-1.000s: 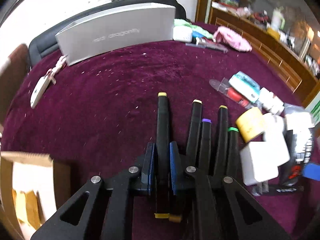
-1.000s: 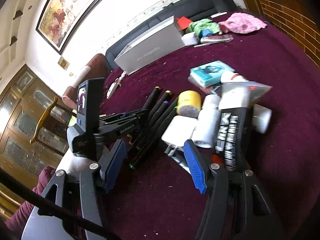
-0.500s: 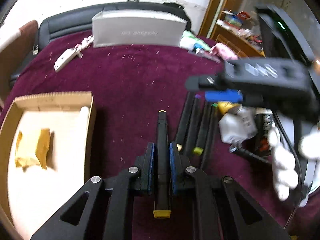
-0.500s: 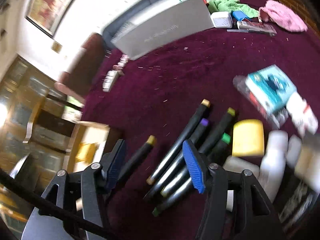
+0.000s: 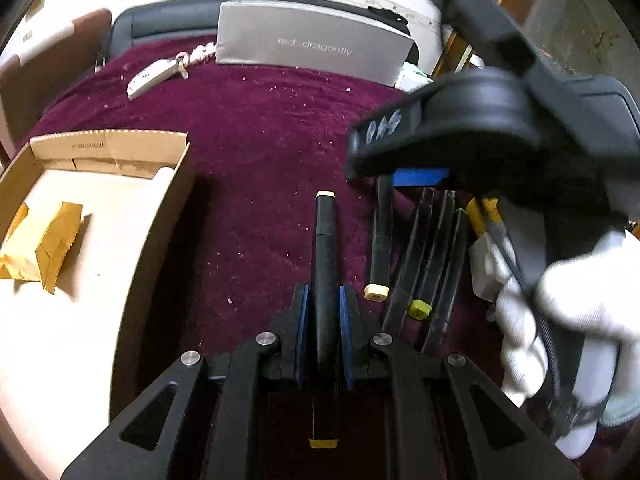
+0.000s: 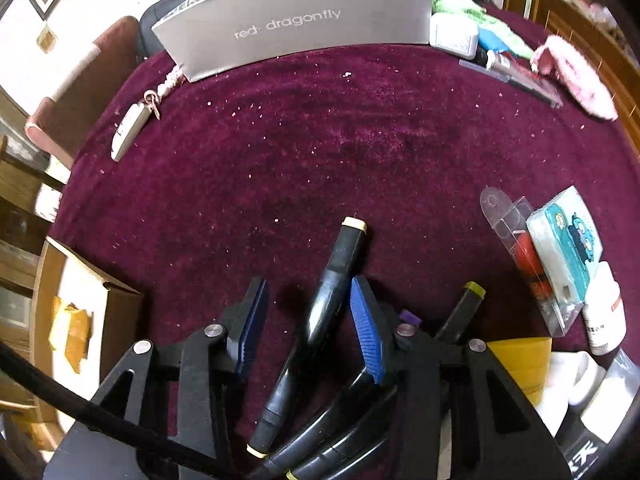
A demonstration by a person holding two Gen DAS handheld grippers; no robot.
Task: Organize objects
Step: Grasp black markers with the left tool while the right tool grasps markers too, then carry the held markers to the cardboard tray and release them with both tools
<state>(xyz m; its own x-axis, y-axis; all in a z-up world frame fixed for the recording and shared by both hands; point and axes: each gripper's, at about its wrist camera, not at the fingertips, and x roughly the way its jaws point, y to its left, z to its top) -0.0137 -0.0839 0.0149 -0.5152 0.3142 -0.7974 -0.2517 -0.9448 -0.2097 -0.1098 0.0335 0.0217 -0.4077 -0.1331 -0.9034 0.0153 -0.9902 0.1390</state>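
Left gripper (image 5: 323, 312) pinched on a black marker (image 5: 325, 240) over the maroon cloth (image 5: 256, 160), beside the open cardboard box (image 5: 160, 216) at the cloth's left edge. Right gripper (image 6: 308, 320) closing astride a cream-capped marker (image 6: 340, 264), pads not yet pressing. More markers (image 5: 432, 248) packed alongside. Yellow tape roll (image 6: 520, 364), bottles and packets crowding the right edge; grey shoebox (image 6: 300, 20) along the far edge.
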